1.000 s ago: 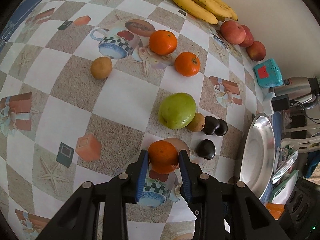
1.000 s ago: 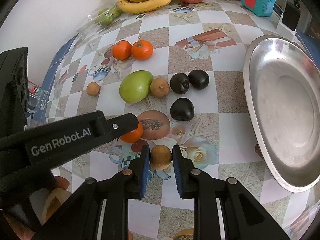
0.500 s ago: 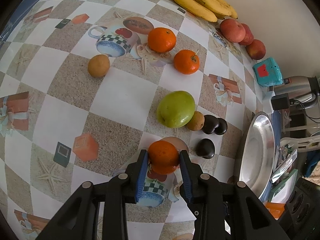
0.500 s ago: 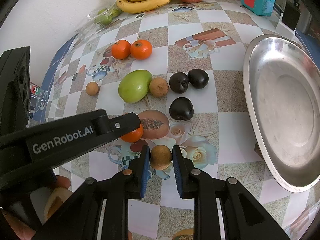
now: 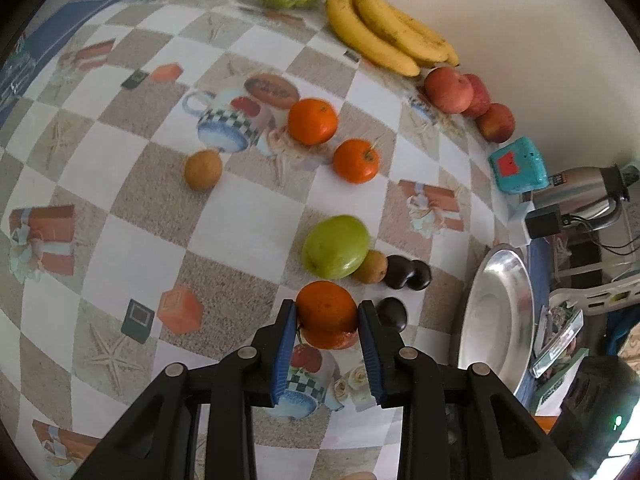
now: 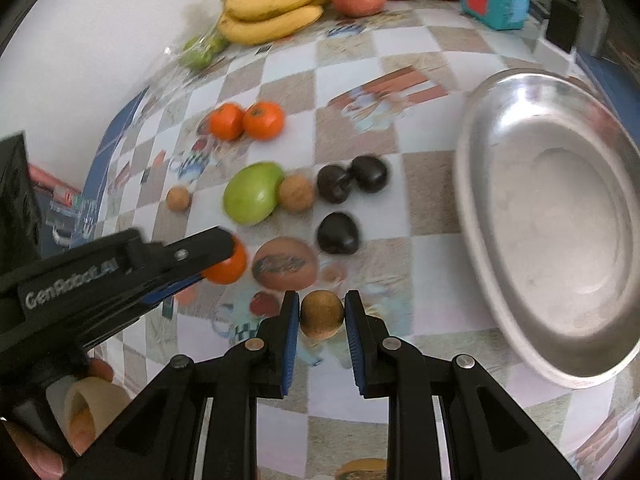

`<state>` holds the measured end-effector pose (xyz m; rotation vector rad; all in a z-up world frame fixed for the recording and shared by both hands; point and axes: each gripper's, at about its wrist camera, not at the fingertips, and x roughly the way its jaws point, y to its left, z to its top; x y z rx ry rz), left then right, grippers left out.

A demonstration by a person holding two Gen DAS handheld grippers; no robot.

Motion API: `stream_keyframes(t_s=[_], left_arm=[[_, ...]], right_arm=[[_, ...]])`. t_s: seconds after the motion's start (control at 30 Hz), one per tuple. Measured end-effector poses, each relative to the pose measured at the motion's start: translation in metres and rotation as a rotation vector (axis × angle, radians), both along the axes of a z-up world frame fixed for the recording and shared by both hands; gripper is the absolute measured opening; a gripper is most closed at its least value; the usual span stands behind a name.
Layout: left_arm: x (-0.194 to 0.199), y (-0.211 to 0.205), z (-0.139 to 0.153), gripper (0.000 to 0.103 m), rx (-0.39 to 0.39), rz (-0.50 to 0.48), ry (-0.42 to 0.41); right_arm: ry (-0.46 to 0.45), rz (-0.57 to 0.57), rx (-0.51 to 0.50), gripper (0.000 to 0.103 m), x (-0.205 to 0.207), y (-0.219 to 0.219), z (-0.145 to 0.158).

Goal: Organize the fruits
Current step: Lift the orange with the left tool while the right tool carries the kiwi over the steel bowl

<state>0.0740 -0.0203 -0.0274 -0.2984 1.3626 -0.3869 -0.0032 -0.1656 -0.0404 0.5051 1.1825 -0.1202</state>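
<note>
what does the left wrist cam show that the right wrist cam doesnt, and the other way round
Only the left wrist view: the metal kettle past the teal box.

Only the right wrist view: the right gripper shut on a brown fruit, and the left gripper from the side.

Both: the held orange, the green mango, bananas, three dark fruits and the steel plate.

2 wrist fisheyes, steeply down, close above the checked tablecloth (image 5: 248, 232) — both share the silver tray (image 6: 472, 208)

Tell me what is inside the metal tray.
Nothing: the metal tray shows only bare, shiny metal inside. Its near right edge runs out of frame, so that part stays unseen.
</note>
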Motion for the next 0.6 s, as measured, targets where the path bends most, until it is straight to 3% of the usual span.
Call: stream_keyframes(t_s=[0.33, 0.6], left_arm=[[-0.015, -0.04, 0.02, 0.033, -0.042, -0.121, -0.103], [-0.035, -0.082, 0.03, 0.033, -0.059, -0.25, -0.184]], right_arm=[[-0.037, -0.26, -0.095, 0.024, -0.035, -0.075, 0.018], [-0.037, -0.398, -0.069, 0.024, -0.062, -0.116, 0.019]])
